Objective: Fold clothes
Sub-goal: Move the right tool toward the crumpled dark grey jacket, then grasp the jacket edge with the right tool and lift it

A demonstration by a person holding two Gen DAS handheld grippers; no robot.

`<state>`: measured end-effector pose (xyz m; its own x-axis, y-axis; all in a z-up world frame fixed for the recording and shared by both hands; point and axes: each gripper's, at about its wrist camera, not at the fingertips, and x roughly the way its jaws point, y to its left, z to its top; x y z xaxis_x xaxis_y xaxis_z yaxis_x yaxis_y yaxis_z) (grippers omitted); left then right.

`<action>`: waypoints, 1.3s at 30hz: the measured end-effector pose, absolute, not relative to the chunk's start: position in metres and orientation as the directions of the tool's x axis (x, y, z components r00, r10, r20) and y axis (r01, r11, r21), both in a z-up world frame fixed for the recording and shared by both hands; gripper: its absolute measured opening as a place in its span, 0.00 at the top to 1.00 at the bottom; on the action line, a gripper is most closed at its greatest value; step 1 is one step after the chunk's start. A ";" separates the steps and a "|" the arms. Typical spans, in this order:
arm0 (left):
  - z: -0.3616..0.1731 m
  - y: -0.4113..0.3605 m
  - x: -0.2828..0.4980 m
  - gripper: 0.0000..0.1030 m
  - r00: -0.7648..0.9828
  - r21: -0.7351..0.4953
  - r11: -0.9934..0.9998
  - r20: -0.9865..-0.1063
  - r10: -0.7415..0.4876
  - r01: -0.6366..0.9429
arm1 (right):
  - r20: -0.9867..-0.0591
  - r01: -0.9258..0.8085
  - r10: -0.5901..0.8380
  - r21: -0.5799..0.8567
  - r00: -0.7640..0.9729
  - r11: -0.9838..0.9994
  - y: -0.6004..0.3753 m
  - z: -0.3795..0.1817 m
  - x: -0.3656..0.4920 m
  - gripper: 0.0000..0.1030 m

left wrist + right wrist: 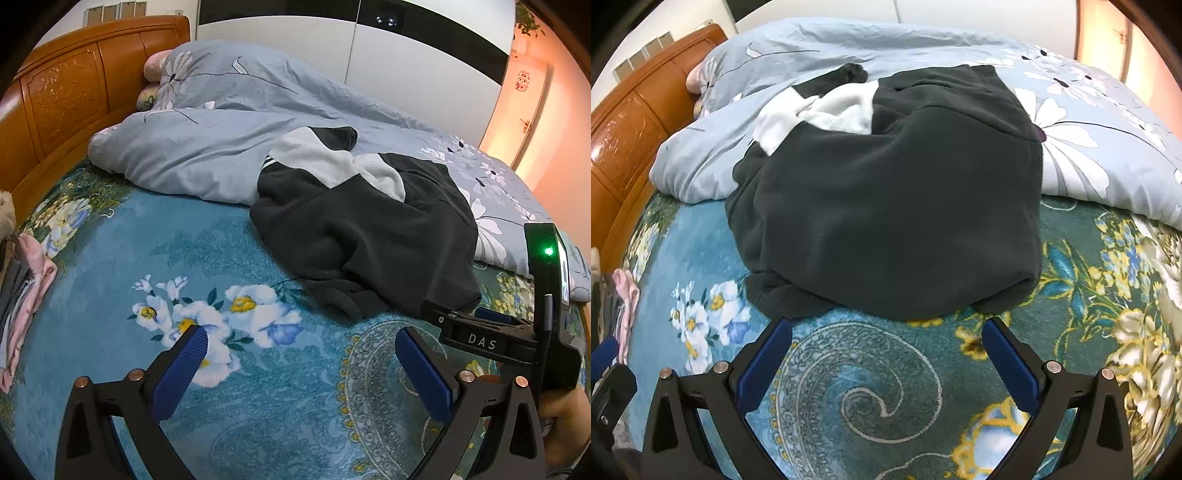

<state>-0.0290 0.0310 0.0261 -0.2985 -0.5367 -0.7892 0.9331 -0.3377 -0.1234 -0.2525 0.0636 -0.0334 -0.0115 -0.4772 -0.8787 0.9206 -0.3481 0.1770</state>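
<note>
- Left gripper [299, 363] spread wide, empty, above floral bedspread [184, 254].
- Right gripper [886, 350] spread, empty, just short of black-and-white fleece [886, 206].
- Fleece lies crumpled on bedspread, its far part over blue duvet [1108, 147].
- Folded pile [22, 295] at left edge.

Black tongs [299, 363], blue ribbed pads [179, 373], copper rivets, "DAS" label.

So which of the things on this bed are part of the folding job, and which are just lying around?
For the job:
- black and white fleece top
- stack of folded clothes
- left gripper, right gripper, both open

Just there:
- grey floral duvet
- pillows
- floral blanket
- headboard
</note>
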 end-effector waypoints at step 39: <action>0.007 0.053 0.070 0.00 -0.302 -0.281 -0.125 -0.773 -0.558 0.952 | -0.498 0.520 -0.586 -0.841 -0.639 0.147 -0.023 -0.114 -0.134 0.17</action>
<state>0.0700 0.0529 0.0073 -0.3016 -0.5576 -0.7734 0.9516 -0.1249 -0.2810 -0.1337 -0.0231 -0.1143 -0.6390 -0.5862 -0.4981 0.5203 0.1475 -0.8411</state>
